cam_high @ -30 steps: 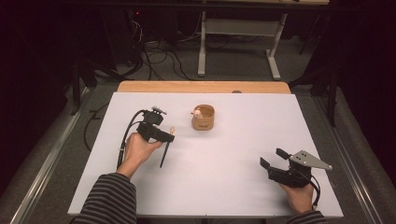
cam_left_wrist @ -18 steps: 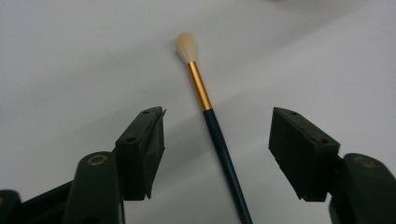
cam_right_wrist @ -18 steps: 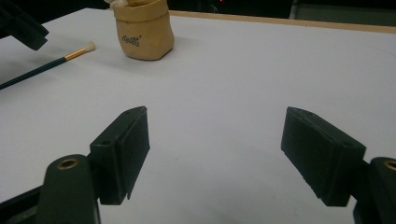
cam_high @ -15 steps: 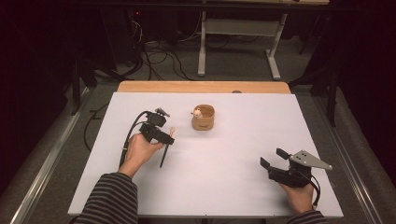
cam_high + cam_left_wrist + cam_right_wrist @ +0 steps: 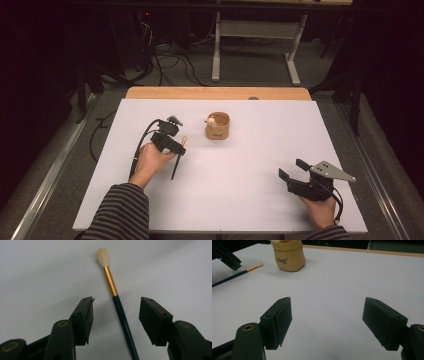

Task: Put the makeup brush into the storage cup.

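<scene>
A paintbrush (image 5: 123, 319) with a dark green handle, a gold ferrule and pale bristles lies flat on the white table (image 5: 240, 165). In the high view the paintbrush (image 5: 175, 167) lies left of centre. My left gripper (image 5: 116, 307) points down over it, one jaw on each side of the handle. The jaws have just been closing, and neither pad touches the handle. My right gripper (image 5: 291, 168) rests open near the front right with nothing between its jaws (image 5: 327, 310). A tan pouch (image 5: 217, 127) stands upright near the middle of the table.
Something pale pokes out of the tan pouch (image 5: 289, 256). A wooden strip (image 5: 215, 93) runs along the table's far edge. Beyond it are cables and a desk frame (image 5: 252, 50) on the dark floor.
The left hand has barely shifted over the brush. The right hand has not moved, and the pouch and brush lie where they were.
</scene>
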Available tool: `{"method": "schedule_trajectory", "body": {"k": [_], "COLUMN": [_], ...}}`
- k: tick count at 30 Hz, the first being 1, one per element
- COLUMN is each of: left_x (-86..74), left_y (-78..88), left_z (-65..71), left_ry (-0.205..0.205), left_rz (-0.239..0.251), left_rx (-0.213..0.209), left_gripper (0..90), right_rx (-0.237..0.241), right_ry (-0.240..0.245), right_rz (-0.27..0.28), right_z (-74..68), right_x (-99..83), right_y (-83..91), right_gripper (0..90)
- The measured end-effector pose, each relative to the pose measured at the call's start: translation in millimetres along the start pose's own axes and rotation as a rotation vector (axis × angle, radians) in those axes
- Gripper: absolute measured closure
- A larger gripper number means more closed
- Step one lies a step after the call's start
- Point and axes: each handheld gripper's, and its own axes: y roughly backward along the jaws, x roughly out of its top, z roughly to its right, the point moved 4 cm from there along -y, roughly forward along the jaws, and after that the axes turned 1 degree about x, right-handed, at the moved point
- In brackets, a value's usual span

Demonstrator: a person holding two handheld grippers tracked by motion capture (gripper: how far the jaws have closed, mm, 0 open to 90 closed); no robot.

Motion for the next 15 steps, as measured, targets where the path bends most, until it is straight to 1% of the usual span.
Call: {"method": "schedule_trajectory", "body": {"k": [7, 15], "left_x": [0.0, 0.1], "left_y": [-4.5, -8.1], "left_z": [1.3, 1.9], "left_ry": [-0.005, -0.009], "left_rz": [-0.02, -0.031], "left_rx": [0.0, 0.007], "left_gripper": [51.6, 55.3], "right_rx": [0.0, -0.001], "right_ry": [-0.001, -0.002], "right_rz": [-0.002, -0.004], "right_z": [0.1, 0.3], "right_x": [-0.1, -0.2], "right_y": [-0.1, 0.0], "right_gripper": [25.3, 25.2]}}
